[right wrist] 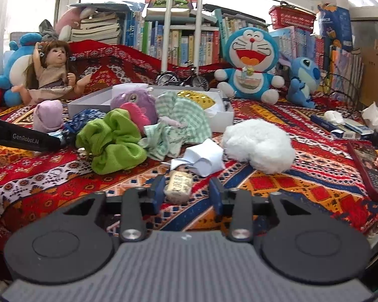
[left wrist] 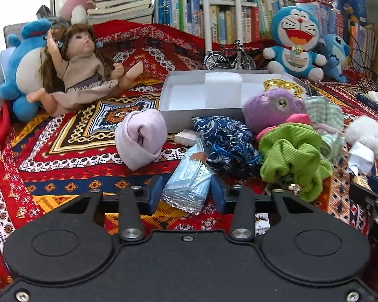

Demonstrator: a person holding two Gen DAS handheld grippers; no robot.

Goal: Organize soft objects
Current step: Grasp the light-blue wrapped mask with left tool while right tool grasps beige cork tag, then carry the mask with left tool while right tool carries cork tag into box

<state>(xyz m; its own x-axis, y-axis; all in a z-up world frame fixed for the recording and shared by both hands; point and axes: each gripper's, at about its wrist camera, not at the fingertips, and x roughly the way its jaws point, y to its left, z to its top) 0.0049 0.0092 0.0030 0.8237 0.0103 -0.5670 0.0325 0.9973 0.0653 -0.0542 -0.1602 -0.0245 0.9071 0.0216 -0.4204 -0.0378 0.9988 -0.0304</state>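
Left fingers point(left wrist: 186, 192) pinch mask pack point(left wrist: 189, 181); right fingers point(right wrist: 186, 192) narrow around cork point(right wrist: 178, 187).
We judge both light; pack crinkly, slippery, grip mid-body; cork firm, touching only one finger.

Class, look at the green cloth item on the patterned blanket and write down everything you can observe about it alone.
The green cloth item is a bright lime, ribbed, soft-looking fabric, bunched into thick folds like a large scrunchie. It lies crumpled on the patterned blanket, in front of the white box. A small shiny metal piece shows at its near lower edge. A purple plush with a pink part sits right behind it, and a green checked cloth lies against its side. No gripper touches it.
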